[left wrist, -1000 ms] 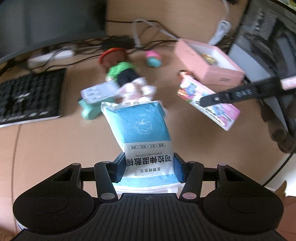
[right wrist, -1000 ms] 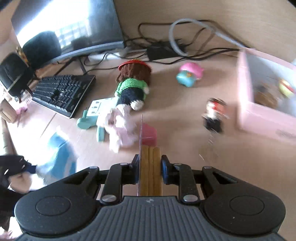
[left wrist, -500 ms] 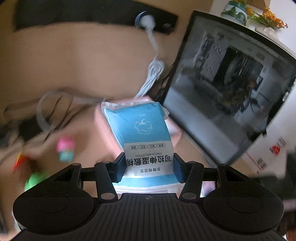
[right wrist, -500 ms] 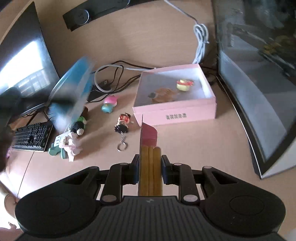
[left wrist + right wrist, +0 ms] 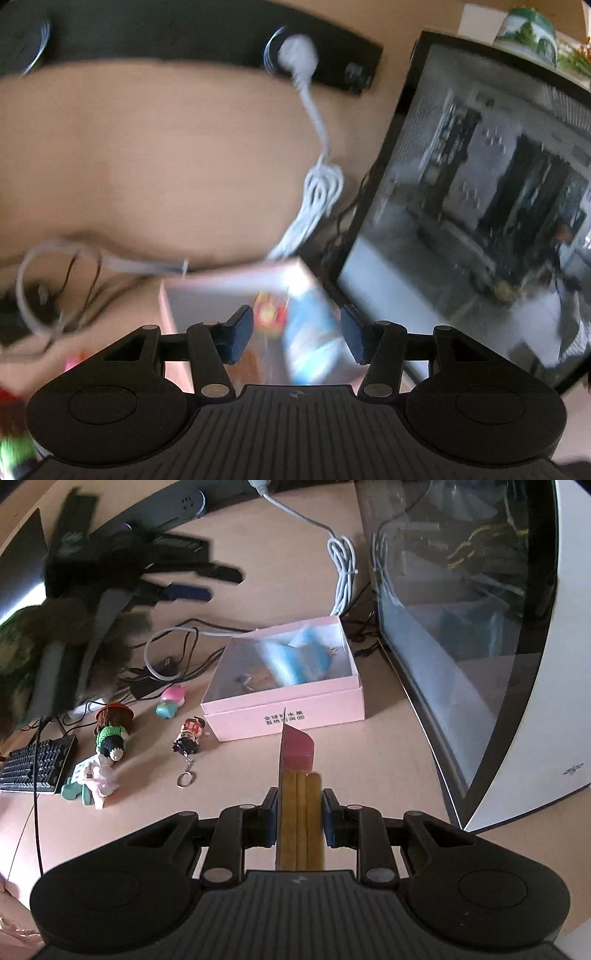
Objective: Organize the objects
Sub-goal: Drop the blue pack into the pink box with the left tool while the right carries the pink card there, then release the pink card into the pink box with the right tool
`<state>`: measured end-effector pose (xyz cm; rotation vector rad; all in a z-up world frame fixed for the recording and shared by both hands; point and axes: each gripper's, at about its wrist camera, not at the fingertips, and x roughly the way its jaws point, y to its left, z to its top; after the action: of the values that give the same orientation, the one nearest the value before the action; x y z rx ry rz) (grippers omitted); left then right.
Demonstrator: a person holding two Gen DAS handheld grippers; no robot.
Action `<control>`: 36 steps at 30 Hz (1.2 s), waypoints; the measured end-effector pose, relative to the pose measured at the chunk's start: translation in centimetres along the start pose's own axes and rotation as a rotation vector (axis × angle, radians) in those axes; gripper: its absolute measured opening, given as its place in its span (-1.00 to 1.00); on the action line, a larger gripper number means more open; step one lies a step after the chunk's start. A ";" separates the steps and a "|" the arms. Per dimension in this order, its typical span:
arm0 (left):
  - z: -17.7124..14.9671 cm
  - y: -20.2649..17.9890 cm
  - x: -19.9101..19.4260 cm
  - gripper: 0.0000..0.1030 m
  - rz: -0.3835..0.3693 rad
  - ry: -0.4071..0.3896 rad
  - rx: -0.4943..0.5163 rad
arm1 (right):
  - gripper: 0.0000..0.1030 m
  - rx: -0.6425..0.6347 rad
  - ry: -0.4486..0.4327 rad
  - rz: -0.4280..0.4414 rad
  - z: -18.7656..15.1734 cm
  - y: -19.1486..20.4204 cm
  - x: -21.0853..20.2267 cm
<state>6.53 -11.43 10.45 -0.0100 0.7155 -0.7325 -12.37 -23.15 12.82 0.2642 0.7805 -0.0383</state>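
Left gripper gapes above blurred blue packet, seemingly untouched; right gripper clamps yellow sticks.

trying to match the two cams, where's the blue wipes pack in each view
Left wrist: blue wipes pack, blurred, low centre between the open left tongs, inside the pink box.
Right wrist: same pack, upper centre, inside the box.
Shared landmark: coiled white cable behind the box.
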 end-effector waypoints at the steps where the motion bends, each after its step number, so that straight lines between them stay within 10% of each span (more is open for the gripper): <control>1: -1.3 0.4 -0.5 0.10 0.007 0.020 -0.005 | -0.56 -0.002 0.006 0.001 0.2 -0.3 0.4; 9: -13.9 4.3 -6.0 0.10 0.094 0.240 -0.117 | -0.56 -0.012 -0.030 0.060 5.6 -0.5 2.6; 16: -19.5 6.8 -11.6 0.10 0.187 0.245 -0.240 | -0.61 -0.028 -0.279 0.095 15.2 1.7 3.7; 20: -20.7 7.7 -14.1 0.10 0.261 0.217 -0.278 | -0.11 -0.007 -0.358 0.063 19.1 3.1 6.1; 36: -20.7 11.8 -15.7 0.10 0.423 0.111 -0.390 | 0.37 -0.073 -0.044 -0.081 6.3 2.0 11.1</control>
<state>-6.83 11.90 1.00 -0.1695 0.9225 -0.1833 0.12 -22.05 9.76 0.1621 0.7469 -0.0912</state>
